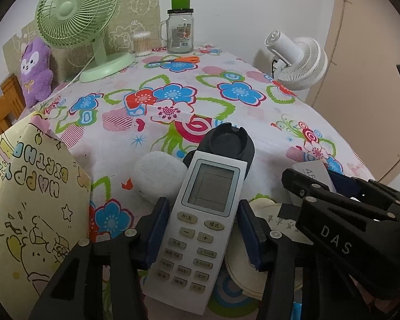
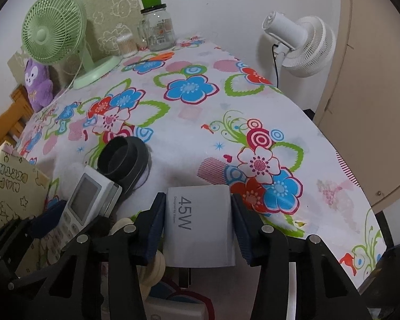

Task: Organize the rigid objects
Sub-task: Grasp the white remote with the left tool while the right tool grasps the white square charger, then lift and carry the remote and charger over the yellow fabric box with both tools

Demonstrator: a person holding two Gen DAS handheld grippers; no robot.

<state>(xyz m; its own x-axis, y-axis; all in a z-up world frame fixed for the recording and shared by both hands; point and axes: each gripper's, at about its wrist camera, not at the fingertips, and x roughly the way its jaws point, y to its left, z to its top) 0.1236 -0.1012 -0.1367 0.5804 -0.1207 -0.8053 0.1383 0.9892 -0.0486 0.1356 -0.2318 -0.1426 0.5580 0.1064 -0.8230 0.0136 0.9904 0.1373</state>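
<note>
A white air-conditioner remote (image 1: 200,221) lies between the blue pads of my left gripper (image 1: 202,202), which press on its two sides; its top end leans on a black round holder (image 1: 230,140). A white 45W charger block (image 2: 198,226) sits between the pads of my right gripper (image 2: 198,196), gripped on both sides just above the flowered tablecloth (image 2: 253,106). The two grippers are side by side at the near edge of the table. In the right wrist view the remote (image 2: 85,202) shows at lower left.
A white fuzzy ball (image 1: 157,176) lies left of the remote and beige round discs (image 1: 242,274) lie under it. A birthday gift bag (image 1: 34,200) stands at the left. Green fan (image 1: 77,13), glass jar (image 1: 180,30), cotton swabs (image 1: 142,44), scissors (image 1: 178,60) and purple plush (image 1: 36,72) line the back; a white fan (image 1: 298,58) stands right.
</note>
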